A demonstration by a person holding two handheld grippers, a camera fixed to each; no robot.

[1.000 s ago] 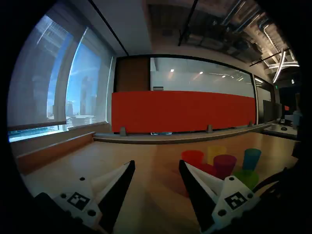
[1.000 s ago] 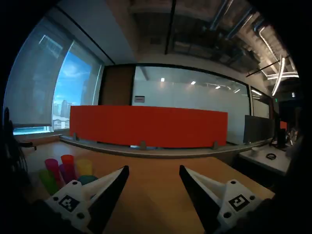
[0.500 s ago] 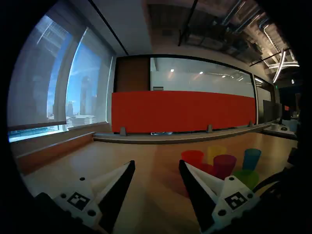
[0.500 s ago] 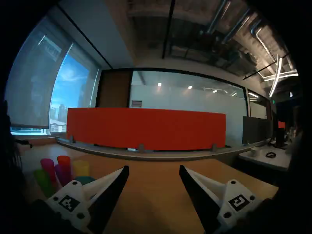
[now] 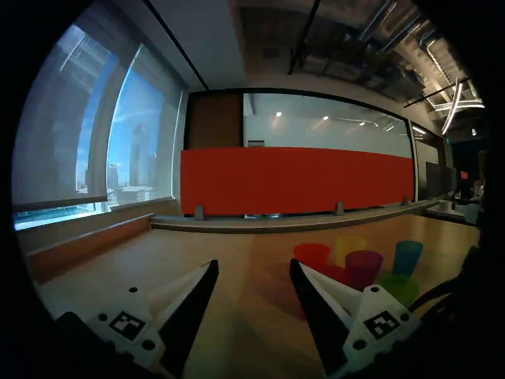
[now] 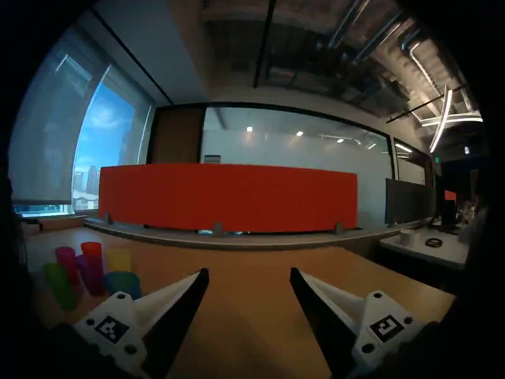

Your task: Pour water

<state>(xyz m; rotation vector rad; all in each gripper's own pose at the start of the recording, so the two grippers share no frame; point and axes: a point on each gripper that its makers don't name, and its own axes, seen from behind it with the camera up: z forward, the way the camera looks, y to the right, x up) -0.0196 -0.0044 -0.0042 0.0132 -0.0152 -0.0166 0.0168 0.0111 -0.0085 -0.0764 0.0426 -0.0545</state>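
The left claw (image 5: 253,262) hangs just above the wooden worktop (image 5: 252,328), its two fingers apart with nothing between them. Ahead of it, off past its right finger, a tight cluster of coloured plastic cups (image 5: 360,265) stands on the worktop. A red cup (image 5: 312,254) is closest to that finger's tip, and a yellow cup (image 5: 351,245) stands behind it. A magenta cup (image 5: 364,266) is in front of the yellow one, and a blue cup (image 5: 408,256) stands farther to the right. A green cup (image 5: 399,288) is nearest the camera, partly hidden by the finger's base. Whether any cup holds water cannot be told.

The right claw (image 6: 249,273) is also spread wide and empty, low over the same worktop. From here the cluster lies ahead and well off to the left of its left finger. The green cup is outermost, the magenta and red cups stand behind it, and the yellow and blue cups are nearest the finger. Neither claw touches a cup.

Straight ahead of both claws, a long red partition (image 5: 297,180) runs along the worktop's far edge. A tall window (image 5: 132,151) rises to the left of the left claw.
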